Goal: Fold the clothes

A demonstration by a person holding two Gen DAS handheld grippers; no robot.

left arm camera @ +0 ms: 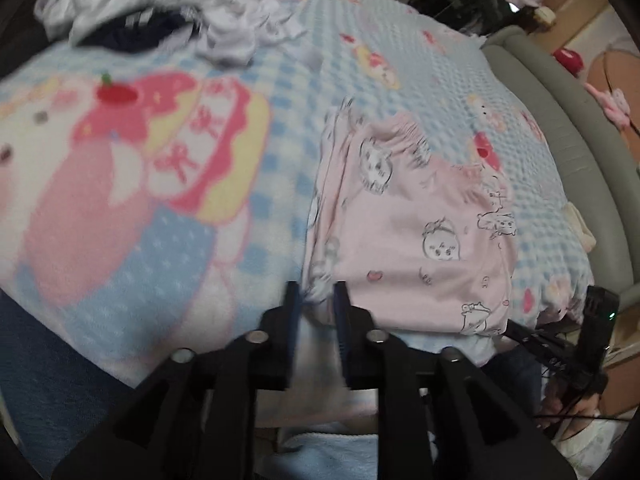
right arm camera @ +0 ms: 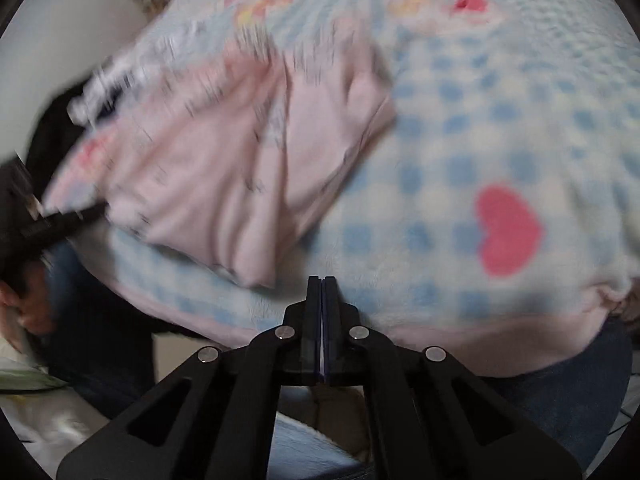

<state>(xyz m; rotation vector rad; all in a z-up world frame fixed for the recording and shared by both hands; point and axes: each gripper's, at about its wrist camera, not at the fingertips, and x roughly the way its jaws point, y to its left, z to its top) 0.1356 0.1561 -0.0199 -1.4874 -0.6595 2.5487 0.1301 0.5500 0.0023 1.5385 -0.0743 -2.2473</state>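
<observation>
A folded pink garment [left arm camera: 420, 220] printed with small cartoon animals lies on the blue checked blanket [left arm camera: 280, 80]. My left gripper [left arm camera: 317, 294] is open. Its fingertips straddle the garment's near left corner, and I cannot tell whether they touch the cloth. In the right wrist view the same pink garment [right arm camera: 240, 152] is motion-blurred at left of centre. My right gripper [right arm camera: 322, 280] is shut with nothing between its fingers, just right of the garment's near corner and over the blanket [right arm camera: 460, 140].
A pile of white and dark clothes [left arm camera: 160, 12] lies at the far left of the bed. A grey padded bed edge [left arm camera: 580, 152] runs down the right side. A person's jeans [left arm camera: 60, 380] are at the near edge. A pink heart [right arm camera: 508, 232] marks the blanket.
</observation>
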